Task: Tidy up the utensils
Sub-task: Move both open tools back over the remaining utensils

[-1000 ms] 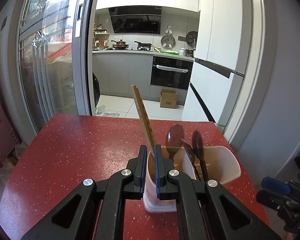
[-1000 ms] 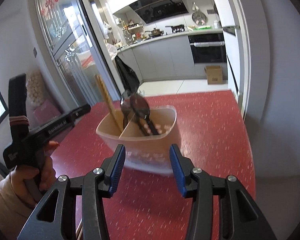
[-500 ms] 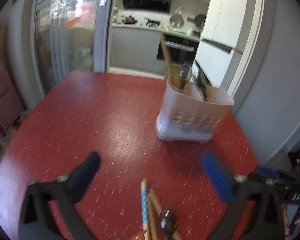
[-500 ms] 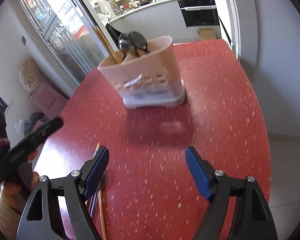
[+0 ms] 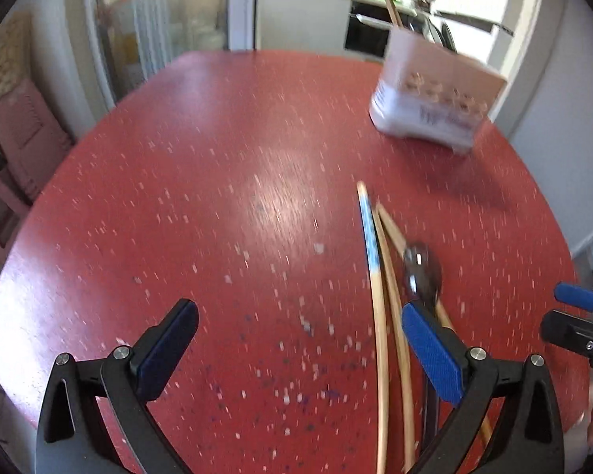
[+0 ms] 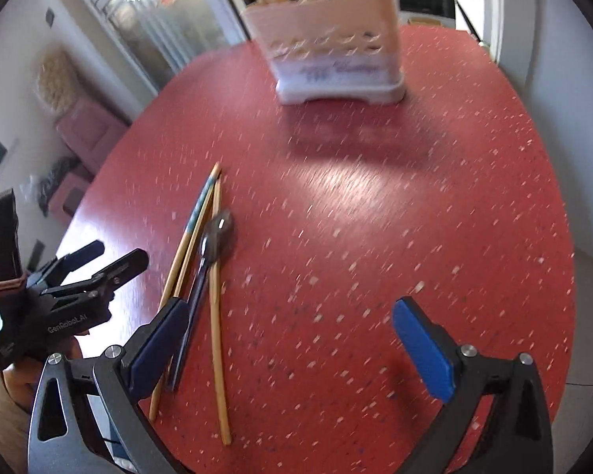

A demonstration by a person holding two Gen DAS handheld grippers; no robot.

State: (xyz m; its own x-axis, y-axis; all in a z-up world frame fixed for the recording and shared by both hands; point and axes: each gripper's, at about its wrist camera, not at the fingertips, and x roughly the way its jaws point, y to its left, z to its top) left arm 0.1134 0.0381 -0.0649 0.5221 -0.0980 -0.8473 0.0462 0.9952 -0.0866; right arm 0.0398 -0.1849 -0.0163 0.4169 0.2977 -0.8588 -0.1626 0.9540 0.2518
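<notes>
A pale plastic utensil holder (image 5: 435, 94) stands at the far side of the red table (image 5: 178, 197), with a wooden chopstick and dark spoons upright in it. Nearer me lie a blue-patterned chopstick (image 5: 369, 237), plain wooden chopsticks (image 5: 391, 276) and a dark spoon (image 5: 421, 272). My left gripper (image 5: 296, 312) is open wide above the table, its right finger over the spoon's handle. My right gripper (image 6: 290, 304) is opening, with nothing between the jaws; its left finger hangs over the loose chopsticks (image 6: 193, 229) and spoon (image 6: 217, 233). The holder (image 6: 332, 51) stands beyond them.
The table's rounded edge drops off to a white wall on the right. A pink stool (image 5: 23, 138) and glass sliding doors stand to the left, with a kitchen behind. A hand holds the left gripper (image 6: 79, 276) at the table's left edge.
Both grippers have drawn back from the holder and tilted down toward the loose utensils. The left jaws, shut at the holder before, stand wide; the right jaws have widened.
</notes>
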